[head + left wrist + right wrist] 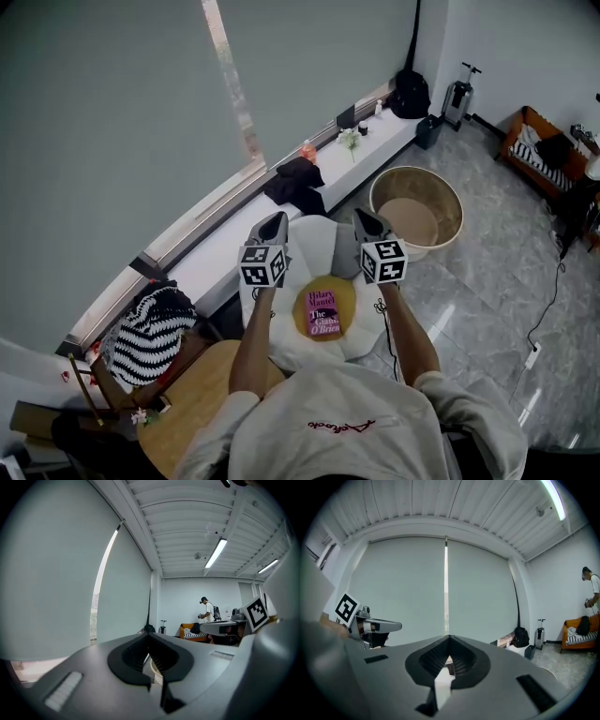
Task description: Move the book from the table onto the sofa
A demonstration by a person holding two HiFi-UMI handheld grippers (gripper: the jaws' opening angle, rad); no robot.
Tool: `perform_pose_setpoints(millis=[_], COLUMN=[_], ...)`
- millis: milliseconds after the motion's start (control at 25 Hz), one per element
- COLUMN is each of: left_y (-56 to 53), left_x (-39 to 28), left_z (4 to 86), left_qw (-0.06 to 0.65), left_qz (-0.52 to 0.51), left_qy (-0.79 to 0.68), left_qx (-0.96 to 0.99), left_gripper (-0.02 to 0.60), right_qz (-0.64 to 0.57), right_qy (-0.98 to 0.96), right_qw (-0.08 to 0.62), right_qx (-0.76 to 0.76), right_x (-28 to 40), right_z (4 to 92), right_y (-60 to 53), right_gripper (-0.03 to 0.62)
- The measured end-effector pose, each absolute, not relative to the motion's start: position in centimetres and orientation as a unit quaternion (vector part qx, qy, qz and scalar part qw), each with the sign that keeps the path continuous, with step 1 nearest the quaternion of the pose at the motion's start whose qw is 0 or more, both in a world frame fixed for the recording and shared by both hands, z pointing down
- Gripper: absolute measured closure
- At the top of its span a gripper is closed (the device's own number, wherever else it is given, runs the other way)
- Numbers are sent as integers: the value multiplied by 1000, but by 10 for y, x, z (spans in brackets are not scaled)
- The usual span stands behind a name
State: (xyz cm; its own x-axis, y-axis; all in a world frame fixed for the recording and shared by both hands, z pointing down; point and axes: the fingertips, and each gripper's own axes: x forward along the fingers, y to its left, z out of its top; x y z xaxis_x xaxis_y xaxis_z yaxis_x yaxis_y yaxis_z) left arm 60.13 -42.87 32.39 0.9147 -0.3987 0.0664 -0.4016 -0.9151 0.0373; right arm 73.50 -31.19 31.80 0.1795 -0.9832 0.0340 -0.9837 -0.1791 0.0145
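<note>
Left hand-held gripper (276, 222) and right hand-held gripper (365, 219) both shut, empty; we should back off without nudging the book (322, 313) mid-cushion (314, 246).

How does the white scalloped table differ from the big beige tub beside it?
The white scalloped table has a wavy edge and a flat top; the round beige tub has a smooth rim and a hollow inside. The table carries a yellow book; the tub looks empty. Both sit beside the white window ledge.
</note>
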Motion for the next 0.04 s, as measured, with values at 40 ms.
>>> perform_pose_setpoints(millis=[40], left_y=[-429], left_x=[600], left_z=[325], left_qw=[26], left_qz=[30], left_qy=[-205], left_qx=[978], left_gripper=[572], right_qz=[9], right_qy=[-641], right_qw=[17], right_qx=[767], right_x=[734], right_z=[319], right_y=[-312], right_gripper=[586])
